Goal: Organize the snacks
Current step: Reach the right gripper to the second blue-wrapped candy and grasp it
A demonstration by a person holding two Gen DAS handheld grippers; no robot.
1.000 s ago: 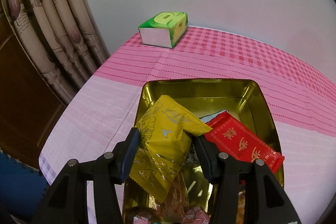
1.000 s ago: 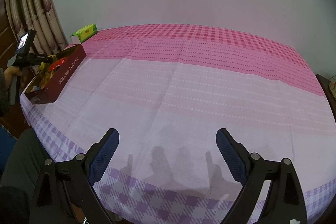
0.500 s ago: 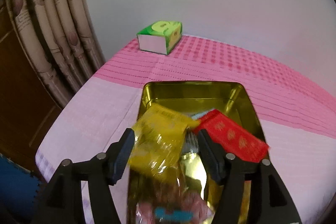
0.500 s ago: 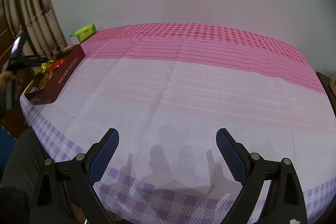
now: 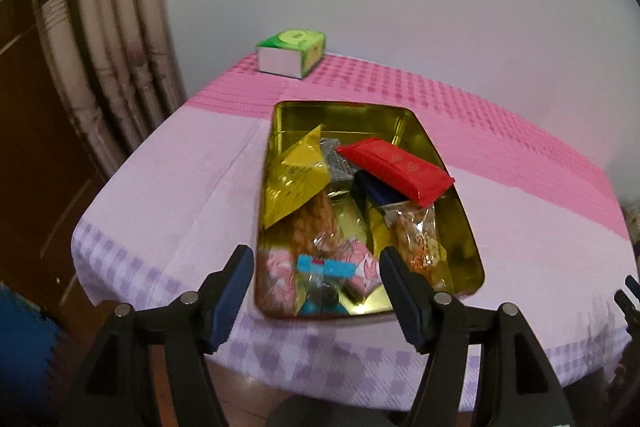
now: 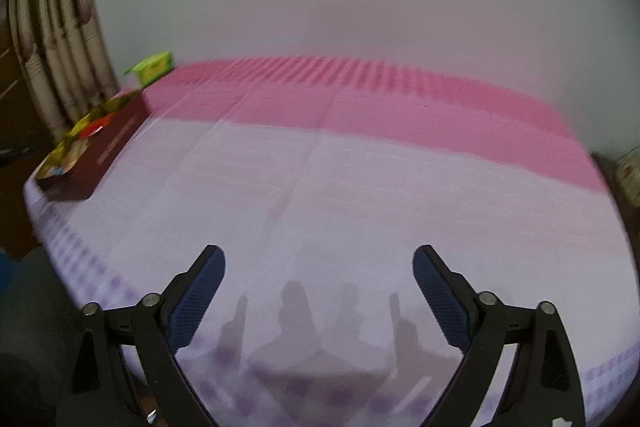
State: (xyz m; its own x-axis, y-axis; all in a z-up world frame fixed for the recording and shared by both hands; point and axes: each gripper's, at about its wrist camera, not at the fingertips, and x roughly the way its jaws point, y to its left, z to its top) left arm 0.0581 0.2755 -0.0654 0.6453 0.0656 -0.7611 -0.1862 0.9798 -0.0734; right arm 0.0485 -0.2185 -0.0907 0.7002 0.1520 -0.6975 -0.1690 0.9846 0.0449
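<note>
On the tabletop's left end, near the front edge:
Tin (image 5: 460, 203): rectangular metal box with rounded corners, shiny gold inside; in the right wrist view (image 6: 116, 143) its outer wall is dark red with pale lettering too blurred to read.
Yellow packet (image 5: 296, 177): glossy foil, pillow-shaped with a pointed corner, leaning against the tin's left wall.
Red packet (image 5: 396, 163): flat, oblong, smooth wrapper with gold marks, lying slanted over a dark blue packet (image 5: 374, 189).
Clear packets: crinkly film over orange-brown pieces, one in the middle (image 5: 316, 223), one at the right (image 5: 416, 239).
Pink packets (image 5: 360, 267): soft wrappers at the tin's near end, with a light blue label; details smeared.
Grey packet (image 5: 340, 163): mostly hidden beneath the yellow and red ones.
Green box (image 5: 292, 53): small carton with a white end face, on the far corner, well apart from the tin.
Tabletop (image 5: 168, 187): woven cloth, pink checks at the far side, pale bands in the middle, lilac checks at the front.
Curtain (image 5: 100, 39): pleated, beige, at the left.
Left gripper (image 5: 316, 263): black frame, blue ribbed fingers apart and opening, nothing between them; hovering above the tin's near end.
Right gripper (image 6: 318, 267): fingers wide apart and opening, empty, over bare cloth; this view is blurred.
</note>
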